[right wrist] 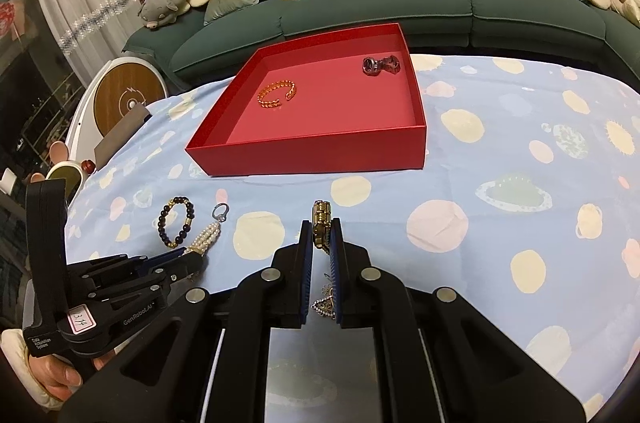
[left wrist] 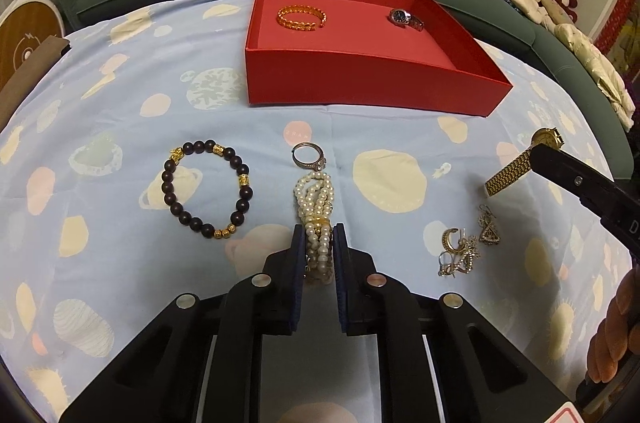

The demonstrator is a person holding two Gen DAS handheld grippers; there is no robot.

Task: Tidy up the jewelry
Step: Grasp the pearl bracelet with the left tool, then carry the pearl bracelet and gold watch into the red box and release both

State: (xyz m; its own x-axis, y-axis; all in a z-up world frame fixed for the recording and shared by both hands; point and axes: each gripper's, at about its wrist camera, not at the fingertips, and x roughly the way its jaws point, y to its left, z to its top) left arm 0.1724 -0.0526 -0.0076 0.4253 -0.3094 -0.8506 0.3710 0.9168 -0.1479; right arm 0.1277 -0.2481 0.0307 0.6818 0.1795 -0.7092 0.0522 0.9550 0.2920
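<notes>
My left gripper is shut on the near end of a white pearl bracelet, which lies stretched out on the cloth. My right gripper is shut on a gold watch; from the left wrist view the watch hangs by its band above the cloth. A red box stands beyond, with a gold bangle and a silver watch inside. Loose on the cloth are a dark bead bracelet, a ring and gold earrings.
A blue cloth with planet prints covers the table. Behind it runs a green sofa with cushions and plush toys. A round white and wood device stands at the left. A person's hand grips the left tool.
</notes>
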